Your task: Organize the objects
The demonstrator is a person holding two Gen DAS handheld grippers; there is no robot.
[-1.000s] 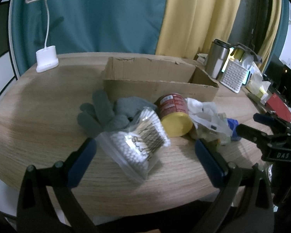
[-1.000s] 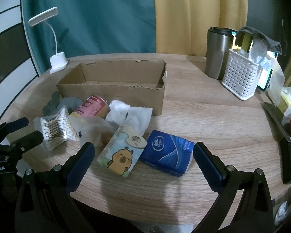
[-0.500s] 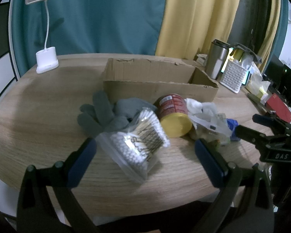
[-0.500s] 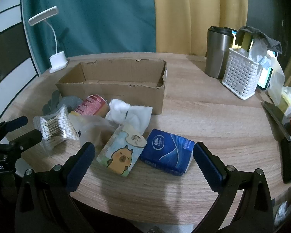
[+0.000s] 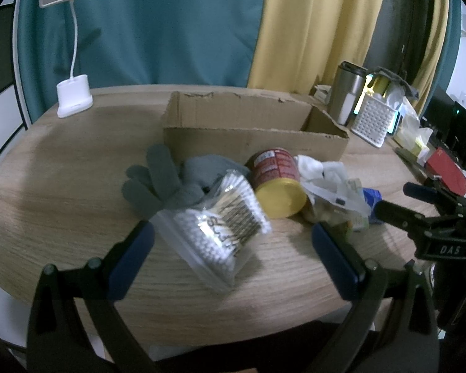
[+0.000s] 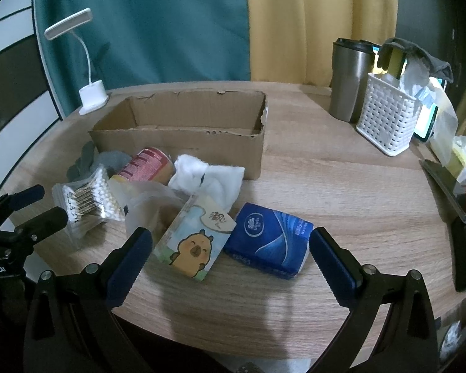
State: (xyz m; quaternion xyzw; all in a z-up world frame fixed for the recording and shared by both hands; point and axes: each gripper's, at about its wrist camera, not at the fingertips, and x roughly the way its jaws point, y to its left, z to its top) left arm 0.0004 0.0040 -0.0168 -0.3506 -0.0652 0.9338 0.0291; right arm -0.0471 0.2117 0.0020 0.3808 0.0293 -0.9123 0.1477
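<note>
Slightly closer to the left hand-held gripper (image 5: 233, 255) than a second ago, the bag of cotton swabs (image 5: 220, 223) is now seen between its wide-spread blue fingers (image 5: 130, 261), untouched; nothing is gripped. Little other change is noted.

Just beyond the swabs, a grey glove (image 5: 171, 180) and a red can with a yellow lid (image 5: 278, 180) are seen lying on the wooden tabletop (image 5: 62, 186), the can on its side. Farther ahead stands an open cardboard box (image 5: 251, 130).

Right hand-held gripper (image 6: 230, 255): jaws held wide apart, nothing held. Between the fingers, near their tips, lie a capybara tissue pack (image 6: 195, 242) and a blue tissue pack (image 6: 270, 242), side by side and touching; contact with the pads cannot be told. A white cloth (image 6: 211, 177) is seen just beyond them, against the box front.

Off to the right gripper's far right, a steel tumbler (image 6: 348, 80) and a white basket (image 6: 388, 121) are noted. A white desk lamp (image 6: 90, 93) stands at far left.
</note>
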